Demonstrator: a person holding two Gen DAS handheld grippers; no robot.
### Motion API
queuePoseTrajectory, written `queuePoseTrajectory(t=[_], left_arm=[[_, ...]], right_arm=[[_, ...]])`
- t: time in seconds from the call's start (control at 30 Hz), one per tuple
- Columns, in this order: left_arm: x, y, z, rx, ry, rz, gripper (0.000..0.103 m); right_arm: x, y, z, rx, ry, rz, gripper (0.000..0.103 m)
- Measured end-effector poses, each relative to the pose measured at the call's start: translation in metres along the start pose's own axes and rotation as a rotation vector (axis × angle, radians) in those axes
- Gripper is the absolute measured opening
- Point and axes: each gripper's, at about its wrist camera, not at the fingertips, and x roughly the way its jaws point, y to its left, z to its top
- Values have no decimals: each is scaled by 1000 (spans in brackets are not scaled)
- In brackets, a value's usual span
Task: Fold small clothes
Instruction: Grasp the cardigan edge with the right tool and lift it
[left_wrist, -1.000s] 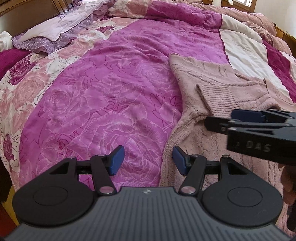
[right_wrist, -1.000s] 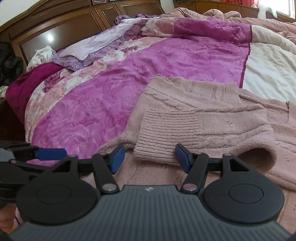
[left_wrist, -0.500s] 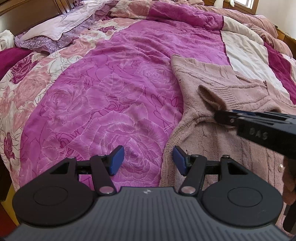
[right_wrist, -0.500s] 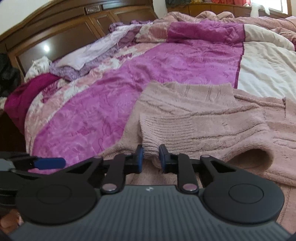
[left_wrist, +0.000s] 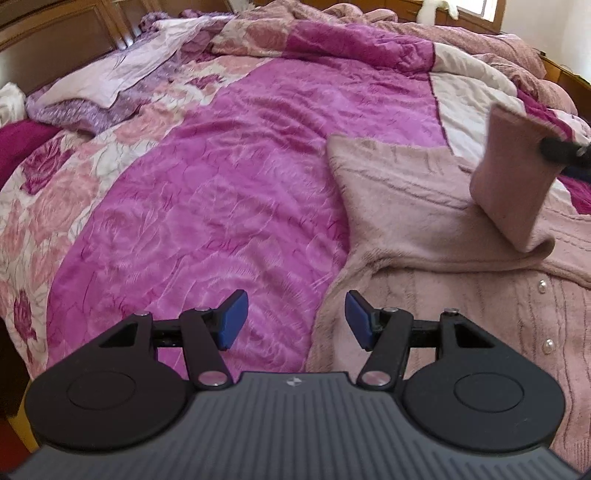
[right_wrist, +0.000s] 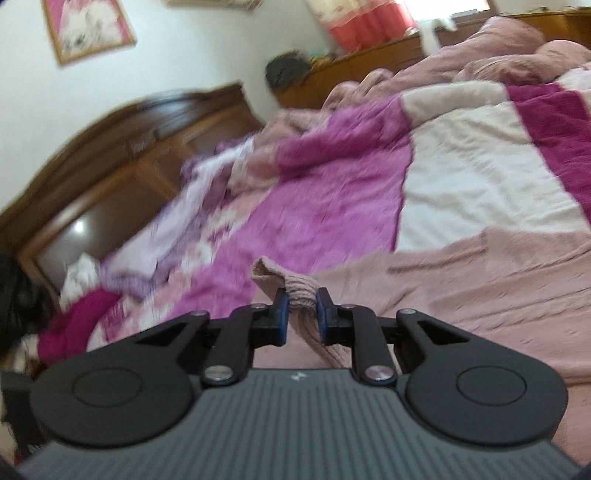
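Observation:
A dusty pink knitted cardigan (left_wrist: 424, 221) with pearl buttons lies spread on the bed at the right of the left wrist view. Its sleeve (left_wrist: 513, 177) is lifted off the body and hangs from my right gripper (left_wrist: 561, 149) at the far right edge. In the right wrist view the right gripper (right_wrist: 300, 312) is shut on the ribbed sleeve cuff (right_wrist: 291, 288), which bunches between the blue pads. My left gripper (left_wrist: 295, 320) stands open low over the bed, at the cardigan's left edge, with nothing between its pads.
A magenta rose-patterned quilt (left_wrist: 229, 184) covers the bed, with cream and maroon panels to the right (right_wrist: 480, 177). A lilac cloth (left_wrist: 122, 77) lies near the dark wooden headboard (right_wrist: 110, 147). More crumpled pink bedding is piled at the far end (right_wrist: 517, 48).
My right gripper closed on the sleeve cuff, then rose and swung away to the right with a roll, lifting the sleeve off the cardigan. The left gripper stayed put and open.

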Motion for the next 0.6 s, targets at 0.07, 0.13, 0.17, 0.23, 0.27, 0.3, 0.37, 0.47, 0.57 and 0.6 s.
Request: queuePoseTrajectory(t=[0.07, 0.13, 0.17, 0.23, 0.27, 0.3, 0.37, 0.47, 0.57, 0.6], left_arm=[[-1, -5, 6, 15, -14, -7, 66], [-2, -12, 13, 30, -32, -17, 66], [-3, -15, 16, 35, -39, -22, 66], [-2, -22, 23, 47, -52, -34, 66], [-1, -25, 27, 52, -56, -39, 66], [1, -29, 30, 58, -58, -43, 66], [3, -38, 36, 74, -66, -52, 66], [10, -51, 44, 96, -76, -62, 66], [21, -64, 50, 115, -76, -73, 66], [26, -69, 51, 120, -75, -77, 66]], right_arm=[[-13, -12, 11, 33, -35, -7, 19], [-26, -24, 20, 67, -64, -5, 19], [-32, -31, 24, 80, -79, -9, 19], [-44, -46, 29, 100, -110, -32, 19], [-49, -53, 32, 110, -123, -49, 19], [-54, -62, 33, 124, -135, -65, 19], [-64, -84, 36, 160, -161, -108, 19], [-75, -118, 34, 227, -183, -163, 19], [-79, -150, 26, 293, -187, -217, 19], [-78, -159, 22, 309, -180, -234, 19]])
